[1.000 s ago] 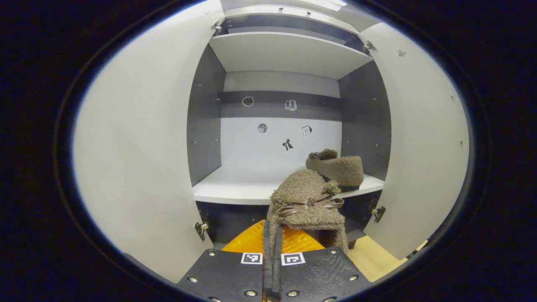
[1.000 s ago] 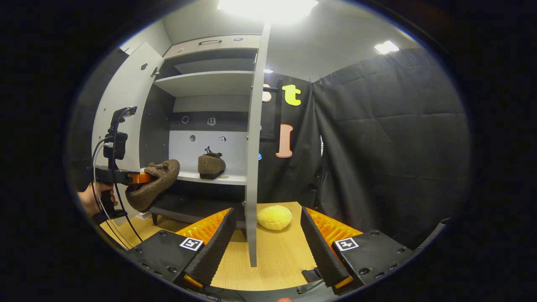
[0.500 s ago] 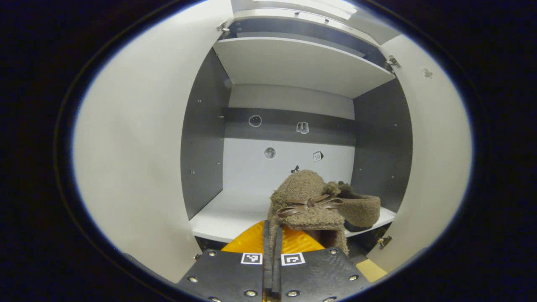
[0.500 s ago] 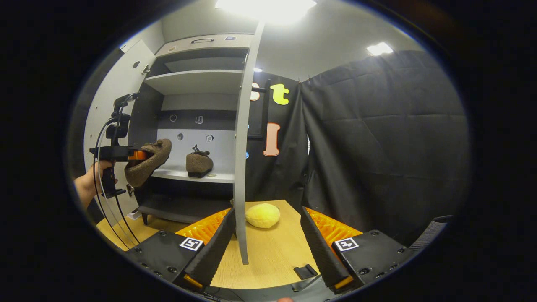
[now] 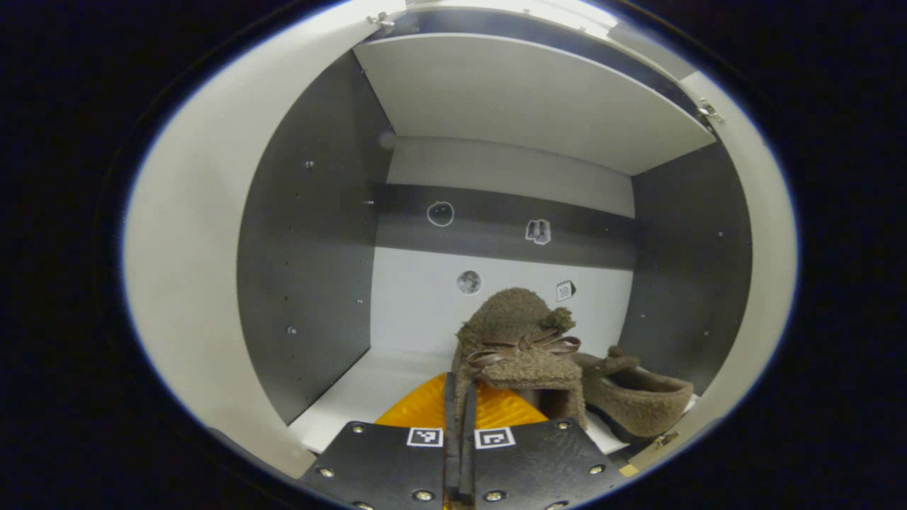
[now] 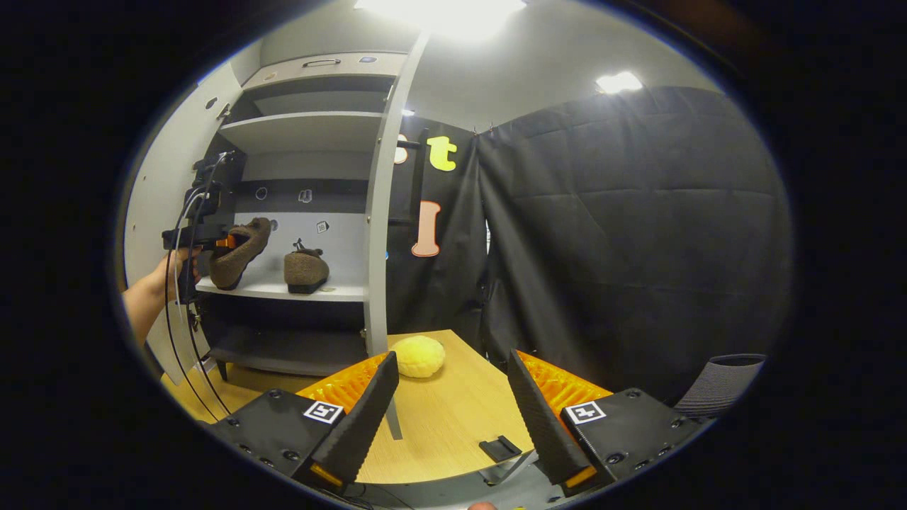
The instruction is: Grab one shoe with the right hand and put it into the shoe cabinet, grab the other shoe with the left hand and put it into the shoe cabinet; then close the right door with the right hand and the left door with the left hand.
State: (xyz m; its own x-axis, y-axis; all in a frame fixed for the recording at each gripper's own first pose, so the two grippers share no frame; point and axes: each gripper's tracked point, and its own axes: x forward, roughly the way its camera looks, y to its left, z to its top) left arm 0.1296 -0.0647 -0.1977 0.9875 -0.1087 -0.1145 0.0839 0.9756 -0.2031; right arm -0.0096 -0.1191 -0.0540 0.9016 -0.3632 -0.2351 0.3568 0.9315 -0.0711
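Your left gripper point(image 5: 459, 453) pinches the fuzzy brown slipper point(image 5: 521, 347) by its heel, toe pointing into the shoe cabinet point(image 5: 312, 234); the shelf point(image 5: 368, 382) lies just below; the other slipper point(image 6: 306, 270) sits right of it; your right gripper point(image 6: 453, 418) is wide, holding nothing.

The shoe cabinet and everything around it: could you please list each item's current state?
Shoe cabinet: both doors open.
Held shoe: clamped in left gripper, over the shelf.
Other shoe: resting on the shelf.
Right gripper: open, holding nothing.
Yellow lump: lying on the wooden table.
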